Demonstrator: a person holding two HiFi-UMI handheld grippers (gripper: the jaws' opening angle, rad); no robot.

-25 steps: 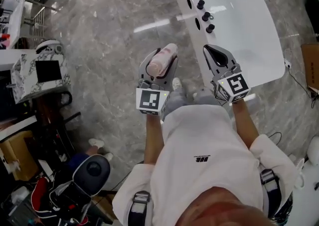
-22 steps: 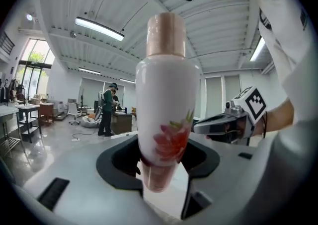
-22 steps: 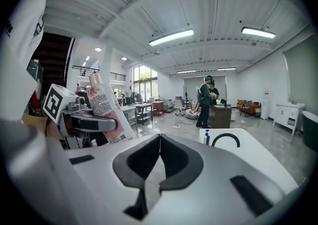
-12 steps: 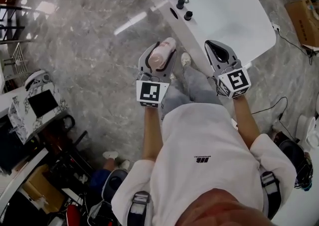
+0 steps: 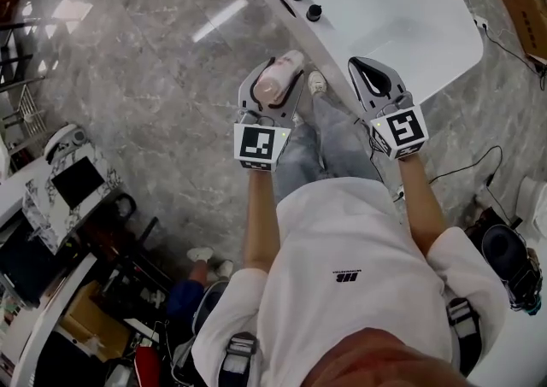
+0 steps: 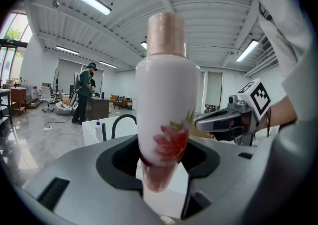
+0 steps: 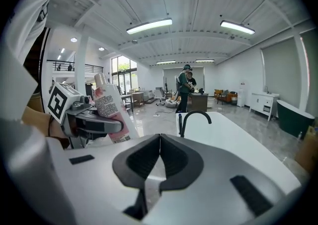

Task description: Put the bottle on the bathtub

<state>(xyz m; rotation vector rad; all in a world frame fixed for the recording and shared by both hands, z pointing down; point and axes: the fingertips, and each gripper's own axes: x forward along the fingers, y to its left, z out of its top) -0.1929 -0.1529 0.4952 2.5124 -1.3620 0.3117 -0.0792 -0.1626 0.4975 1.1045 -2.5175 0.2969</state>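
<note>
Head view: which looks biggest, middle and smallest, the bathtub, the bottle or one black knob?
1. Bathtub, by far.
2. Bottle.
3. Knob, smallest, though it sits farther from the camera than the bottle.

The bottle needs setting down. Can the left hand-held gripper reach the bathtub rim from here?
Probably yes: the left hand-held gripper, shut on the bottle, hangs right beside the bathtub rim, with nothing between them.
</note>
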